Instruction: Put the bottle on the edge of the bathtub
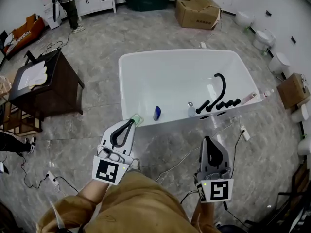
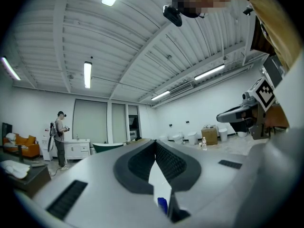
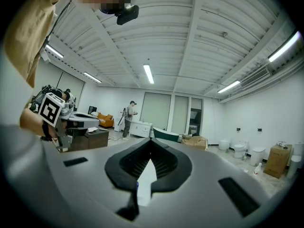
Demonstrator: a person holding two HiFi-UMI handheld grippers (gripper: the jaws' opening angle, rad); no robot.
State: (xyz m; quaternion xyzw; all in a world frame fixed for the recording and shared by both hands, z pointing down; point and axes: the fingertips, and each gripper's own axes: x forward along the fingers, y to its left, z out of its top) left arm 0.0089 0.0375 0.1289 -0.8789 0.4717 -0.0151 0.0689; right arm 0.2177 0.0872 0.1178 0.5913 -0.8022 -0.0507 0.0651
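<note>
A small blue bottle (image 1: pixel 157 113) stands upright on the near rim of the white bathtub (image 1: pixel 146 62). My left gripper (image 1: pixel 133 122) hovers just short of that rim, a little left of the bottle, with its jaws shut and nothing between them. In the left gripper view (image 2: pixel 155 142) the tips meet, and the blue bottle (image 2: pixel 162 205) shows through the slit below them. My right gripper (image 1: pixel 208 141) hangs over the floor in front of the tub's right end, shut and empty; its tips also meet in the right gripper view (image 3: pixel 151 140).
A black faucet (image 1: pixel 221 89) with knobs sits on the tub's near right rim. A pale green object (image 1: pixel 138 118) lies at the left gripper's tip. Cables (image 1: pixel 175 166) trail over the floor. A dark vanity (image 1: pixel 46 89) stands left, with cardboard boxes (image 1: pixel 197 11) and toilets (image 1: pixel 279 62) beyond.
</note>
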